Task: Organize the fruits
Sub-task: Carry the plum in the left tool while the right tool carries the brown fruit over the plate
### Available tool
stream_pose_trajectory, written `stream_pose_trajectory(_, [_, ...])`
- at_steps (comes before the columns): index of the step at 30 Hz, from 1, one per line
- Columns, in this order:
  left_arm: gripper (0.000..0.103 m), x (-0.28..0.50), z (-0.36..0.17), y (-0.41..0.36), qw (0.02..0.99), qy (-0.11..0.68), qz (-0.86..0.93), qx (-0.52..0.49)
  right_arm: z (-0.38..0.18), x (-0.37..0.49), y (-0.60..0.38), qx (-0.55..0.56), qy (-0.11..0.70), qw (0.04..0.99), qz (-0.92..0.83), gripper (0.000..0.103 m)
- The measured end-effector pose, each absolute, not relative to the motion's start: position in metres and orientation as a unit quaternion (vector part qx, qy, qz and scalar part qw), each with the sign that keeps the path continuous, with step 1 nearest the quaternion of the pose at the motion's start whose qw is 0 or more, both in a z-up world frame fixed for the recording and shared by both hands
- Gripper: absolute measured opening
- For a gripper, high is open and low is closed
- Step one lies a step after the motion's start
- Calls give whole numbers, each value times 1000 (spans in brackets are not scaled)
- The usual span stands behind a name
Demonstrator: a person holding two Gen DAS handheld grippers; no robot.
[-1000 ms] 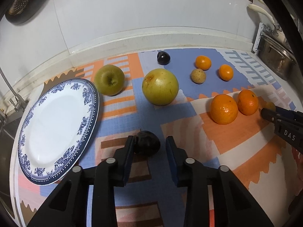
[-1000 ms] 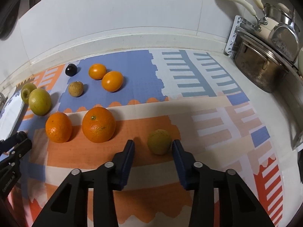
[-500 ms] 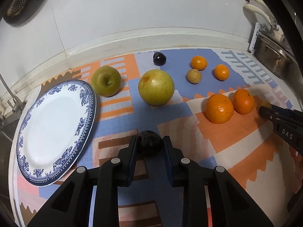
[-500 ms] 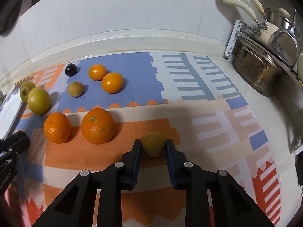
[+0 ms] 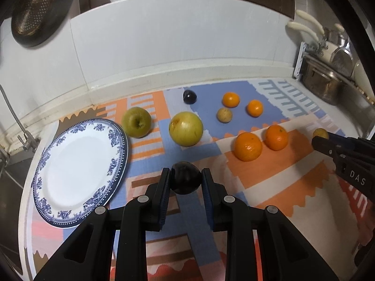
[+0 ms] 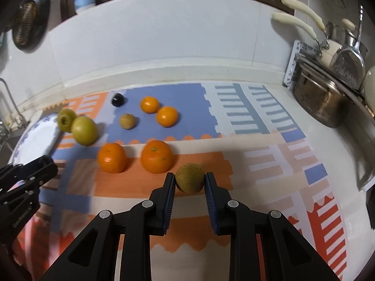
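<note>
My left gripper [image 5: 186, 179] is shut on a dark plum [image 5: 186, 177] and holds it above the patterned mat. To its left lies a blue-and-white plate [image 5: 77, 171]. A green apple [image 5: 136, 122] and a yellow pear [image 5: 185, 128] sit behind it. My right gripper [image 6: 189, 180] is shut on a small speckled yellow-green fruit [image 6: 189, 178], lifted off the mat. Two large oranges [image 6: 157, 156] rest just left of it. Further back are two small oranges [image 6: 166, 116], a small brownish fruit [image 6: 127, 121] and a second plum [image 6: 117, 99].
The patterned mat [image 6: 257, 145] covers the counter up to a white tiled wall. A steel pot [image 6: 321, 100] and hanging utensils stand at the far right. A strainer [image 5: 35, 11] hangs on the upper left. A tap [image 5: 21, 128] and a sink edge lie left of the plate.
Both grippers closed, the left on the plum and the right on the small speckled fruit, and both have risen with their fruit off the mat.
</note>
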State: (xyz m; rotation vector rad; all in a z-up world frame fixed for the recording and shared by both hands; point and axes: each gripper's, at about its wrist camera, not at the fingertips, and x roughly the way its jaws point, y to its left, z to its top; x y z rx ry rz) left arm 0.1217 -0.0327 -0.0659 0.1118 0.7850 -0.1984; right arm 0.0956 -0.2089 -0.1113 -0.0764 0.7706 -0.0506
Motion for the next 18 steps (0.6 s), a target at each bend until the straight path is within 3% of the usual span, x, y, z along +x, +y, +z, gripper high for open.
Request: stream_pose_trajectory(18, [26, 85, -34, 24, 934, 345, -90, 15, -75, 65, -130, -41, 341, 932, 111, 27])
